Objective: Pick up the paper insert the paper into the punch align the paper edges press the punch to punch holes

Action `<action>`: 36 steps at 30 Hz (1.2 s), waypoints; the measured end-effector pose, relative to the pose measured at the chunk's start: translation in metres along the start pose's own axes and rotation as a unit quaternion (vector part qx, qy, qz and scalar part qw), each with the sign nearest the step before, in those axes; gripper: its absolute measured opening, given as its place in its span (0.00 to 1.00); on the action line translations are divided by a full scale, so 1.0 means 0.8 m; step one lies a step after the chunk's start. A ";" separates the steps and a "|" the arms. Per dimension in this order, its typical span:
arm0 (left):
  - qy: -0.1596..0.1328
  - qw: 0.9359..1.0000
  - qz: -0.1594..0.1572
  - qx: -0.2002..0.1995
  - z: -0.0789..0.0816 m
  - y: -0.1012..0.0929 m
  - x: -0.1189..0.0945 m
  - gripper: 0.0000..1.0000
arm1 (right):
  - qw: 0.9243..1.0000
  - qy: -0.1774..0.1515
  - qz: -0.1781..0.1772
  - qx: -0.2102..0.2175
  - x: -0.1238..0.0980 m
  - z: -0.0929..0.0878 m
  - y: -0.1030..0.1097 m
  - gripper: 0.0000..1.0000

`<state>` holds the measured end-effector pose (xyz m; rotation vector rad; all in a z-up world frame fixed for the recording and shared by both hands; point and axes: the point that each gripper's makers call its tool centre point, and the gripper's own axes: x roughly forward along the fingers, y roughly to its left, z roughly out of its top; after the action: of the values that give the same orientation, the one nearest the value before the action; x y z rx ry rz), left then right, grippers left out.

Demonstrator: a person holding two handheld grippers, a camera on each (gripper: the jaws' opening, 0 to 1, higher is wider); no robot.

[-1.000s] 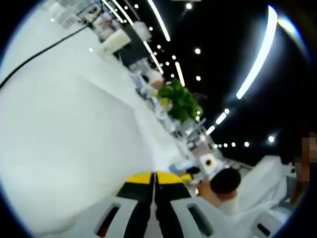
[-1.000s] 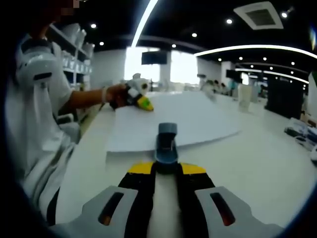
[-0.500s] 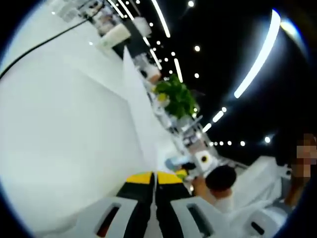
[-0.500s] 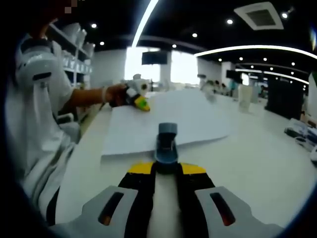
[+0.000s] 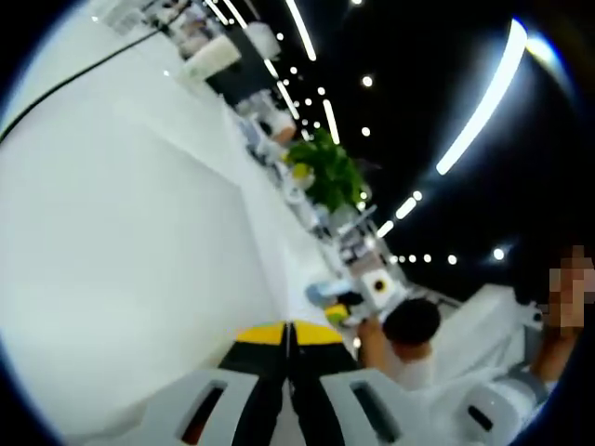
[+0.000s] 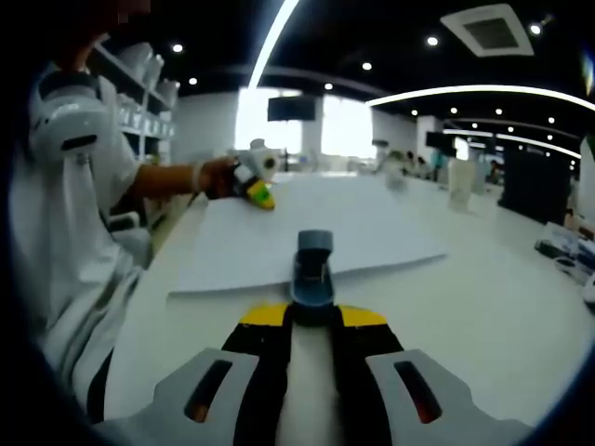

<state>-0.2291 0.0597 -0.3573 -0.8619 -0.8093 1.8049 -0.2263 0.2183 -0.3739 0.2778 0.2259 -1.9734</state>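
A: What is the biggest thing you have there?

B: You work on a long white table (image 6: pixel 521 307). It goes far back into the room.

A: And on it?

B: The big white sheet of paper (image 6: pixel 316 237) lies flat on that table. In the left gripper view the same paper (image 5: pixel 121 260) takes up the left side. Its near edge goes into the small blue-grey hole punch (image 6: pixel 312 268).

A: Where is the punch?

B: It stands on the table right in front of your right gripper (image 6: pixel 312 321). The yellow tips of that gripper sit on each side of the back of the punch, with the jaws closed against it.

A: And your other hand?

B: Your left gripper (image 5: pixel 290 333) has its two yellow-tipped jaws squeezed together on the far corner of the paper. In the right gripper view you see that left gripper (image 6: pixel 256 190) at the back left, pinching the paper's far corner.

A: Anything else?

B: A green leafy plant (image 5: pixel 330 177) stands far off.
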 end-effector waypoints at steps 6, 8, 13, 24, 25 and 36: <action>0.006 1.000 -0.005 0.001 -0.009 -0.007 0.007 0.04 | 1.000 0.000 0.000 0.001 0.000 0.000 0.000 0.21; 0.008 1.000 -0.007 0.000 -0.011 -0.009 0.007 0.04 | 1.000 0.000 0.000 0.000 0.000 0.000 0.000 0.21; 0.016 1.000 -0.009 0.000 -0.005 -0.002 0.003 0.04 | 1.000 0.000 0.000 0.000 0.000 0.000 0.000 0.21; 0.032 0.999 -0.013 0.000 -0.012 -0.005 -0.005 0.04 | 1.000 -0.001 0.000 -0.001 0.000 0.000 -0.001 0.21; 0.034 0.999 -0.014 0.001 -0.013 -0.005 -0.005 0.04 | 1.000 -0.001 0.000 -0.001 0.000 0.000 -0.001 0.21; 0.045 0.999 -0.027 0.004 -0.011 -0.003 -0.007 0.04 | 1.000 0.000 -0.003 -0.004 -0.001 -0.001 -0.003 0.21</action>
<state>-0.2189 0.0568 -0.3586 -0.9018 -0.7600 1.7088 -0.2278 0.2198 -0.3741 0.2731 0.2344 -1.9771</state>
